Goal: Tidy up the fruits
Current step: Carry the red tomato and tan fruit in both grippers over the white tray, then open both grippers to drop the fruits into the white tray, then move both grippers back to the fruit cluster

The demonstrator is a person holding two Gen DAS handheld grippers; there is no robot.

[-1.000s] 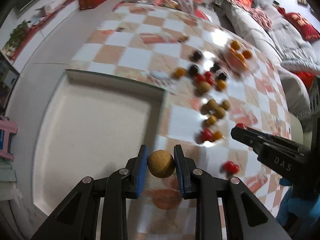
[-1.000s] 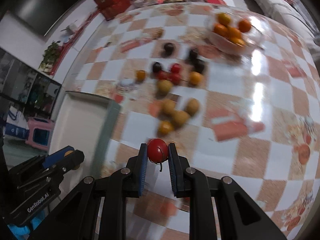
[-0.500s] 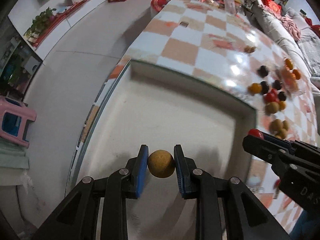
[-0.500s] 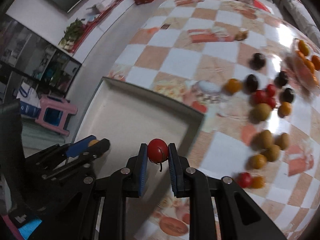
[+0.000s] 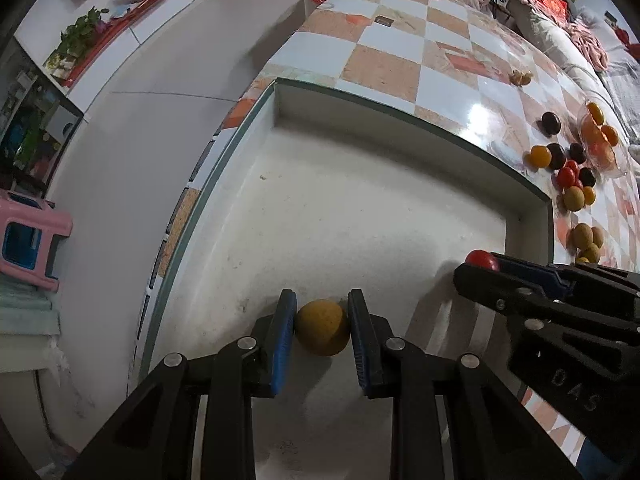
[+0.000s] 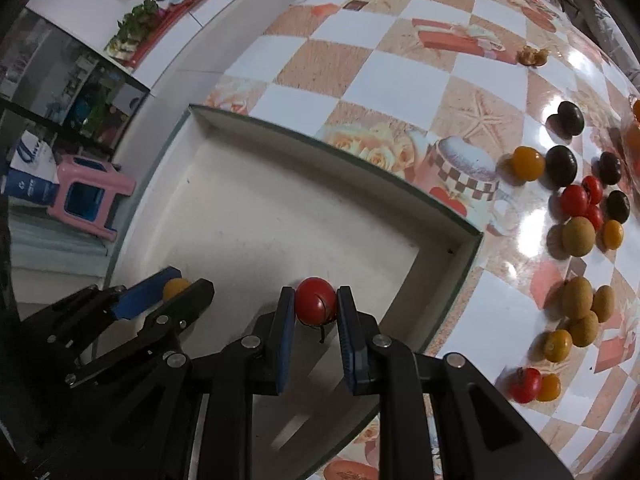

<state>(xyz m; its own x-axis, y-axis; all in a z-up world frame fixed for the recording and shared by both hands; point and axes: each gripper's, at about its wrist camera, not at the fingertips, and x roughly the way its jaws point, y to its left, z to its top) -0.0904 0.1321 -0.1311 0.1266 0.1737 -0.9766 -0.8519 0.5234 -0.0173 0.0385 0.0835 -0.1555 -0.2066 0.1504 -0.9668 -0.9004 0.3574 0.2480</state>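
My left gripper (image 5: 322,326) is shut on a tan round fruit (image 5: 321,327) and holds it low over the floor of the white tray (image 5: 360,216). My right gripper (image 6: 316,306) is shut on a red cherry tomato (image 6: 315,301) over the same tray (image 6: 256,208), to the right of the left gripper (image 6: 176,290). The right gripper also shows in the left wrist view (image 5: 482,262) with the tomato (image 5: 481,259) at its tip. Several loose fruits (image 6: 576,224), red, orange, tan and dark, lie on the checkered table right of the tray.
The tray stands at the table's left edge (image 5: 256,92), with the floor below. A clear bowl of orange fruits (image 5: 600,136) stands far right. A pink stool (image 6: 90,196) is on the floor at left. A brown scrap (image 6: 532,56) lies further back.
Both grippers have moved left from over the loose fruits to over the tray, each still holding its fruit, and have come lower toward the tray floor.
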